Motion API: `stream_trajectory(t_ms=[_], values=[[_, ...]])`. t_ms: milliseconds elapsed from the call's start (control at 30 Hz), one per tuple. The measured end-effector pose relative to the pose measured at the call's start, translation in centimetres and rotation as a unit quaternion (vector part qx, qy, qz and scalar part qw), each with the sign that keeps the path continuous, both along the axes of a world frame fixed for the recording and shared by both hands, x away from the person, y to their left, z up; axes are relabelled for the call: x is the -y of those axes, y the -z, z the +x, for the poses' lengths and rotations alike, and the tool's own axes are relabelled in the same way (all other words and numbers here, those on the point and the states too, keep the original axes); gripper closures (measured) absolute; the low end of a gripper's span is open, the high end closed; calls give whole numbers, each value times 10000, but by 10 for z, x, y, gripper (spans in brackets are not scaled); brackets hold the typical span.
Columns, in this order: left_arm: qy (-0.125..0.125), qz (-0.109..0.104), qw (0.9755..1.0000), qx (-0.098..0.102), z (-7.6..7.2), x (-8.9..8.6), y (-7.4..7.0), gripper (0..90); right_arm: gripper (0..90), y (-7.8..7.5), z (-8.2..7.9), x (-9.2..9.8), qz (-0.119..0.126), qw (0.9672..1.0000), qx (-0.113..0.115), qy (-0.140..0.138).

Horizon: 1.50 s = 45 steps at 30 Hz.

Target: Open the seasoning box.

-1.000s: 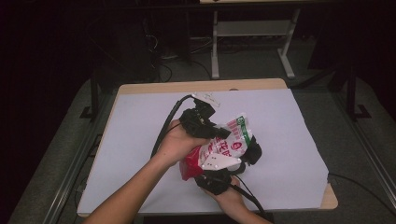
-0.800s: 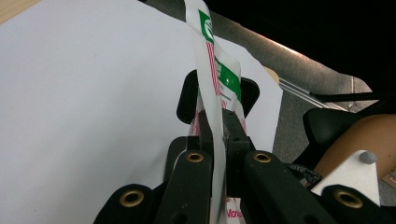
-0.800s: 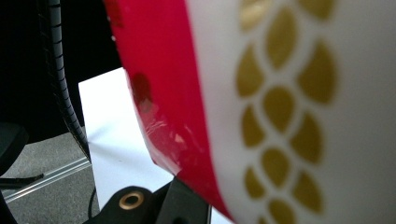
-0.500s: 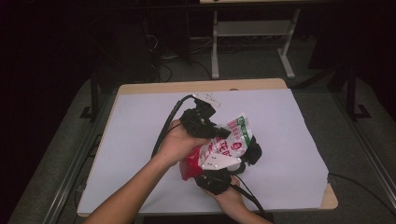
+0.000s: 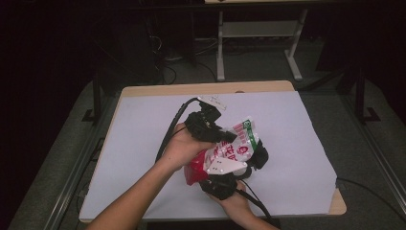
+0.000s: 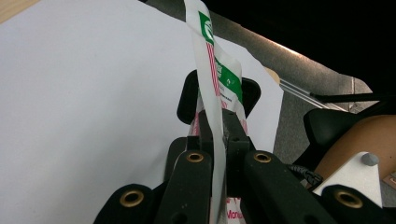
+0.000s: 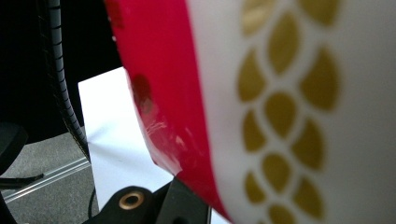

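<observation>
Red-and-white snack bag [image 5: 225, 155] held off worktop [image 5: 143, 124], nearer front edge, about midway between left and right edges. Left hand-held gripper [image 6: 219, 135] clamped narrow on bag's thin green-printed upper edge. Right hand-held gripper [image 5: 221, 178] under bag's red end, clamped on it; bag pressed close against its camera.

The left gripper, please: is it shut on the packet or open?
Shut on it: the left gripper has both black jaws pressed flat against the thin edge of the packet, with no gap visible.
</observation>
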<state>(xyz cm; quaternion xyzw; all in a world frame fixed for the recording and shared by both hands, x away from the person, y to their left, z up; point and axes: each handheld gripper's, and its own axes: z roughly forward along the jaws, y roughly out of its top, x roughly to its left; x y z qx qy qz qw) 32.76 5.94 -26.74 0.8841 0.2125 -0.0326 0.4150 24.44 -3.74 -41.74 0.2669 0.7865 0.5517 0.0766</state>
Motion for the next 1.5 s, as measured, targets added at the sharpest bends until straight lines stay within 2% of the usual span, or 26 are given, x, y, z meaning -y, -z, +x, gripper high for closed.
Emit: stream_trajectory(t_ms=[1500], values=[[-18,101,9999,-11,1,4,2,900,900,0,0,-1,79,10000,-48,-5]])
